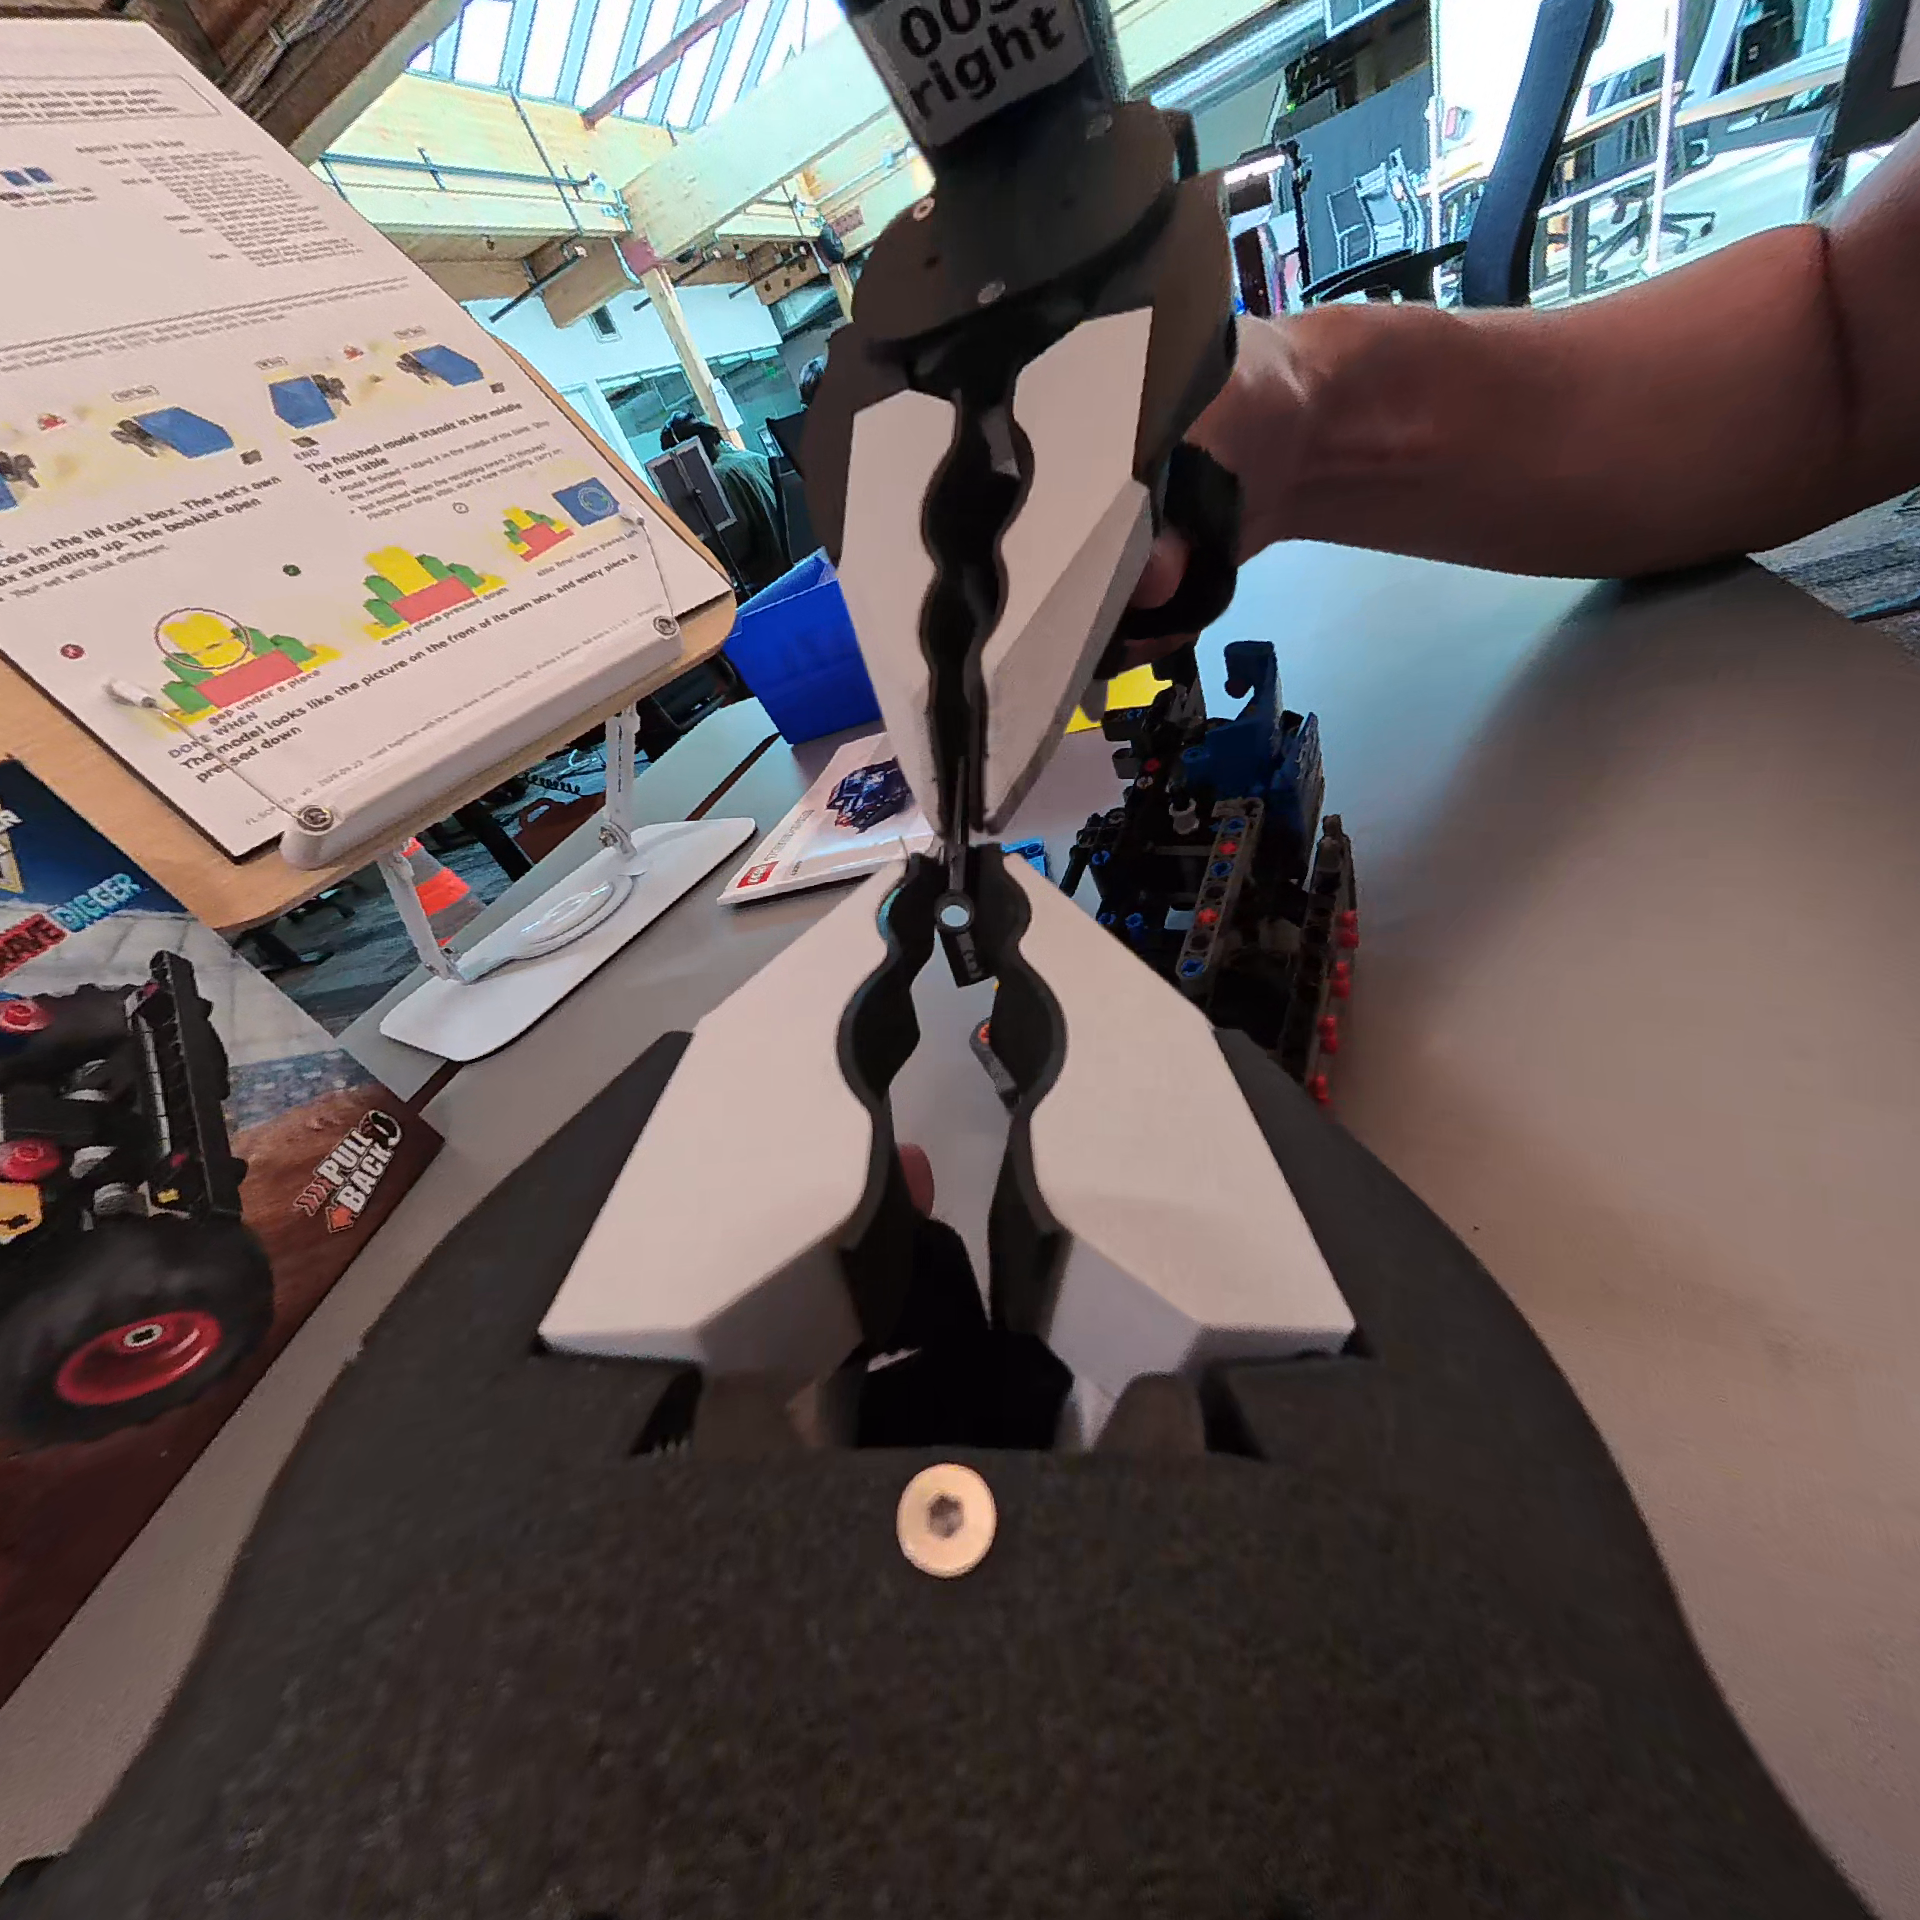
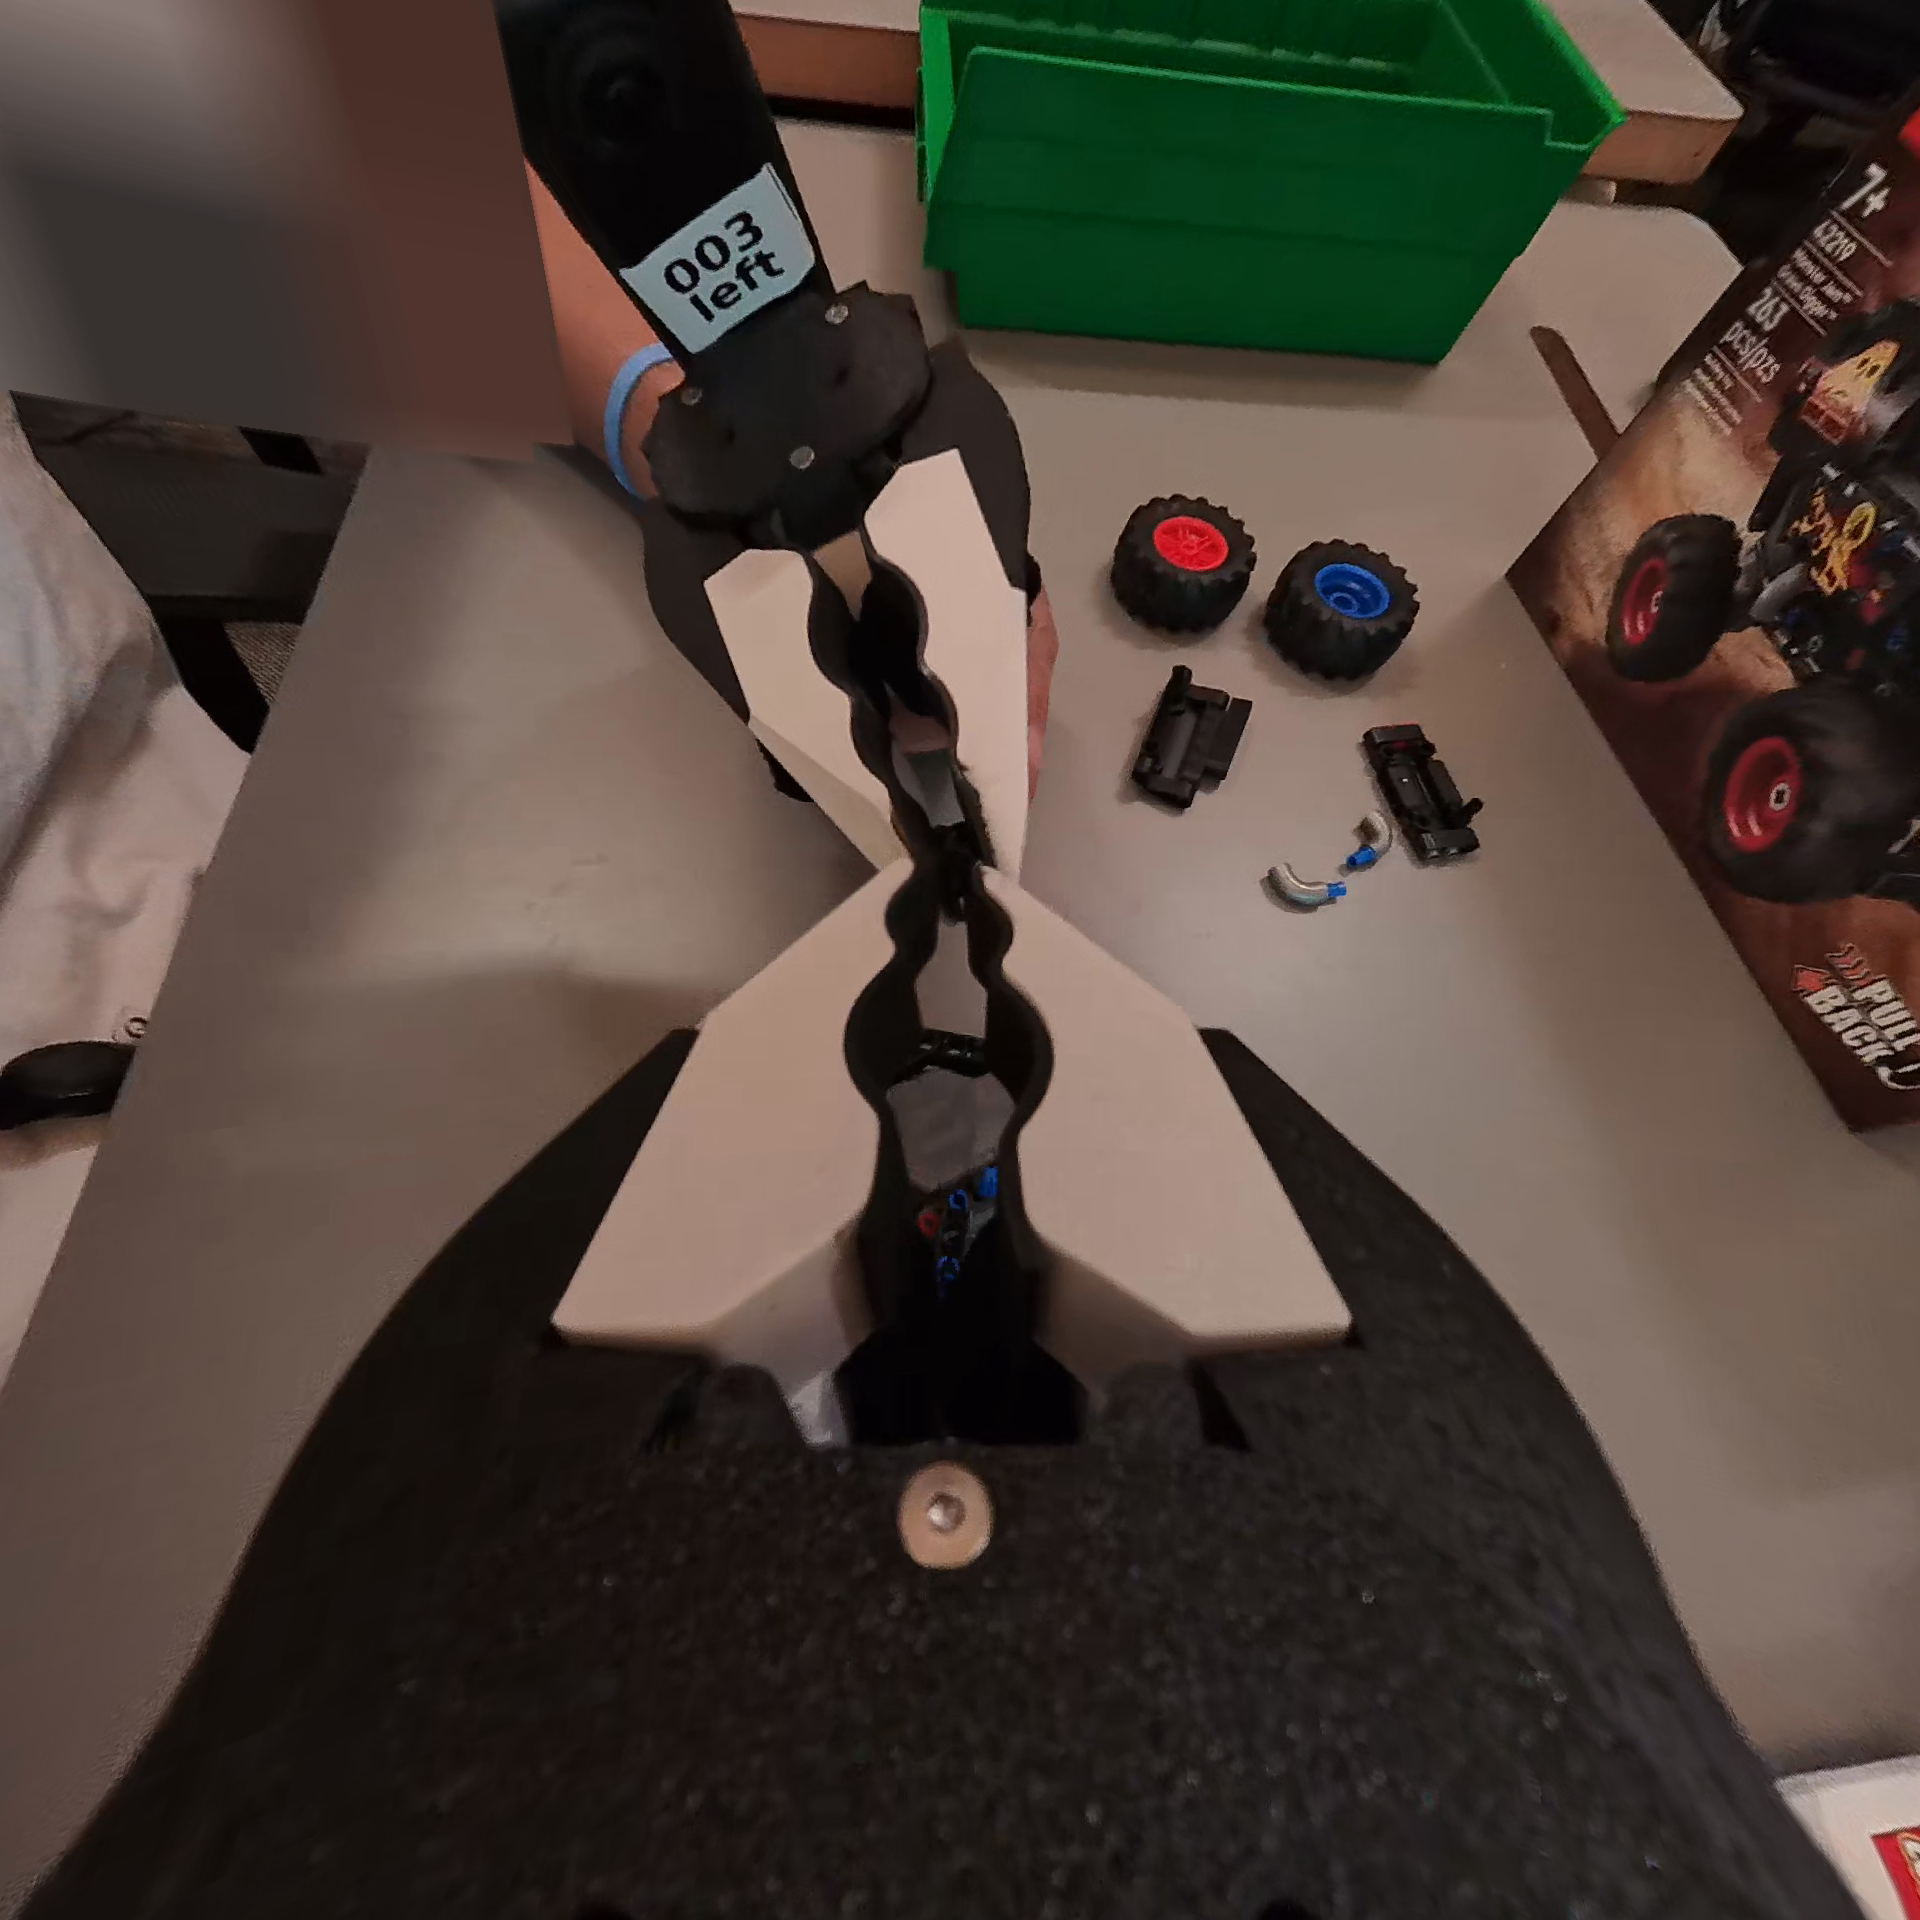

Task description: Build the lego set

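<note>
Left tool [image 1: 951,883] pinches small black piece [image 1: 961,935] | right tool [image 2: 951,883] grips it too | green bin [image 2: 1247,187] contents unseen

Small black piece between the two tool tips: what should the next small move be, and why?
Probably hold the left tool closed and steady, and ease the right tool open a little. The two tools meet tip to tip, and each appears to pinch the small black piece, so one grip looks redundant.

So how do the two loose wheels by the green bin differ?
The red-hub wheel has a red centre; the blue-hub wheel has a blue one. The red one lies nearer the green bin, the blue one nearer the box. Both have black knobby tyres, look similar in size and lie hub-up on the table.
</note>
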Demonstrator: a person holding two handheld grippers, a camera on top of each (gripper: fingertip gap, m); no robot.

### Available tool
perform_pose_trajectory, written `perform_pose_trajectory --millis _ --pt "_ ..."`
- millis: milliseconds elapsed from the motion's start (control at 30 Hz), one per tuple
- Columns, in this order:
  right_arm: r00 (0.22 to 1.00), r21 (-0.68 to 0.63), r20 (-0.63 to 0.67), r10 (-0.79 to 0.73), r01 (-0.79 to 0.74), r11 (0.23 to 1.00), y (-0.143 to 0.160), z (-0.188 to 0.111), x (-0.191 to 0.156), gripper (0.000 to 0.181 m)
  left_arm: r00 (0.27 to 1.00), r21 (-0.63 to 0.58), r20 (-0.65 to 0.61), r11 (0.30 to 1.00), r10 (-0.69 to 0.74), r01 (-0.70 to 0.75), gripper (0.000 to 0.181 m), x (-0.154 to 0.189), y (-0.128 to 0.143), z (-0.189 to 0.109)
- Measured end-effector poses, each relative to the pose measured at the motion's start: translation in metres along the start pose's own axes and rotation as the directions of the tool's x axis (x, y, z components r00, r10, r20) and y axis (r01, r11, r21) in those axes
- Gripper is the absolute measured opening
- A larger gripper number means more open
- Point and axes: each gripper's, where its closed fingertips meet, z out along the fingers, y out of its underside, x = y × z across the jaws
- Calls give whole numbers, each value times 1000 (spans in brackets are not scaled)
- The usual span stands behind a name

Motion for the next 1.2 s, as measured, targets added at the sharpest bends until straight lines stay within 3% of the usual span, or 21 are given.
perform_pose_trajectory --millis 400,1200 --pt "990 -7 -37 -135 135 991 0 0 0 3 998 20 -42 999 -39 40 7 2 -2 -1" --pt "981 -52 0 -194 194 980 9 -5 -5 3 995 34 -94 998 -43 47 7 9 -4 -3"
